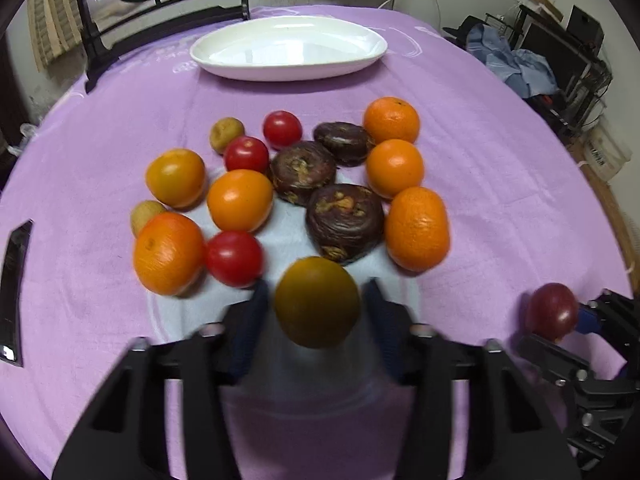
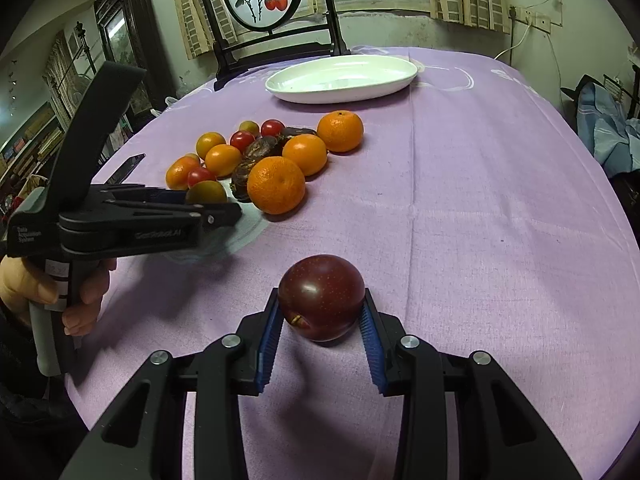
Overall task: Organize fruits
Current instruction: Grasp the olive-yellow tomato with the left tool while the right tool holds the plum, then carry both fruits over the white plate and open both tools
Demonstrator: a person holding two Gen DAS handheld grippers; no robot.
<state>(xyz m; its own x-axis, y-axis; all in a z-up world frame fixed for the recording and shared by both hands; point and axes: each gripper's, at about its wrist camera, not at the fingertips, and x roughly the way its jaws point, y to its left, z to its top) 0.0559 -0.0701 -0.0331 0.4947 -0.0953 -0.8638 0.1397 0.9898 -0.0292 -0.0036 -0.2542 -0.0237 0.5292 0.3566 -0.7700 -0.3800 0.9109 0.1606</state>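
Fingers of the left gripper (image 1: 316, 300) stand on either side of an olive-yellow fruit (image 1: 317, 307), with a narrow gap visible on each side, so whether the pads actually clamp it cannot be told; in the right wrist view this gripper (image 2: 216, 210) sits at the near edge of the fruit pile with the same fruit (image 2: 207, 193) at its tips. Beyond it, moving rightward, the pile holds oranges (image 1: 416, 229), small red tomatoes (image 1: 234, 258), three dark brown wrinkled fruits (image 1: 345, 223) and two small tan ones (image 1: 226, 133), all clustered on the purple tablecloth (image 1: 500, 184). Farther back, the white oval plate (image 1: 288, 47) holds nothing. At the right, the right gripper (image 2: 322, 312) has its blue pads (image 2: 370, 330) pressed against both flanks of a dark red plum (image 2: 321, 298), which rests on the cloth well apart from the pile; the plum (image 1: 552, 312) also appears at the right margin of the left wrist view. Judged from this layout, the sorting has barely begun: no fruit has reached the plate, and nearly the whole pile remains to be moved.
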